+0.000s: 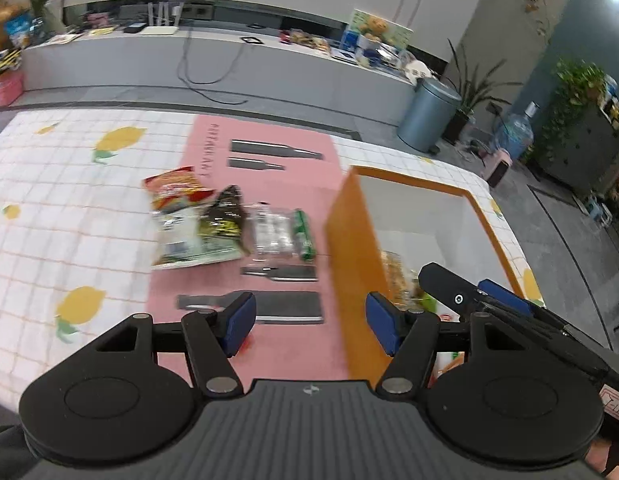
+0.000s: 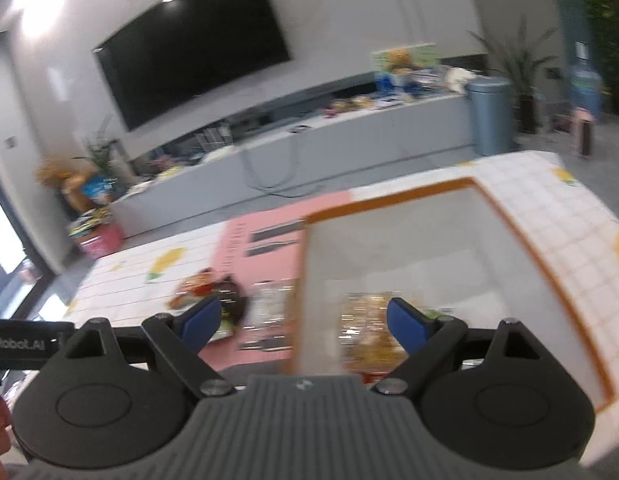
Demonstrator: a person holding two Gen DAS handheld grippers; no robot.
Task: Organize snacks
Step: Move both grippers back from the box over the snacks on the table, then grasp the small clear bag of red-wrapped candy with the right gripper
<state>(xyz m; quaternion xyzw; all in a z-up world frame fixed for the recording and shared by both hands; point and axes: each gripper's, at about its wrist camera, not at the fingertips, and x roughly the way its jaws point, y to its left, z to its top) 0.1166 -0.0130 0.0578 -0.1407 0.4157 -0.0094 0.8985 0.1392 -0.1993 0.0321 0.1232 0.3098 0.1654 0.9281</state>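
A living room with a big dark TV (image 2: 189, 44) on the wall and a long grey bench (image 1: 213, 60) under it. Up close, a table with a lemon cloth (image 1: 69, 208) and a pink mat (image 1: 277, 184) on top.

On the mat, at about 11 o'clock from the left gripper (image 1: 309, 322), a small heap of snacks: a red bag (image 1: 175, 192), a dark bag (image 1: 225, 220) leaning on it, a pale bag (image 1: 181, 244) under both, and a clear pack with a green end (image 1: 285, 232) just beside them. Off at 1 o'clock, an orange box (image 1: 349, 248) with white walls inside. Already in the box, a yellowish snack pack (image 2: 369, 328).

Left gripper wide open, nothing between the blue pads (image 1: 239, 320). Right gripper (image 2: 303, 324) also loose and empty, over the near edge of the box, with the pack below it.

Probably time to fetch the next snack from the heap. Best to do it like this:
- Go for the clear pack first, as nothing lies on it.
- Come down from above, one pad on each long side.
- Squeeze softly, so nothing gets crushed.
- Lift up high enough to clear the orange wall.
- Drop it in the bare part of the box, at 12 o'clock from the pack.
- Keep the two grippers apart over the box.
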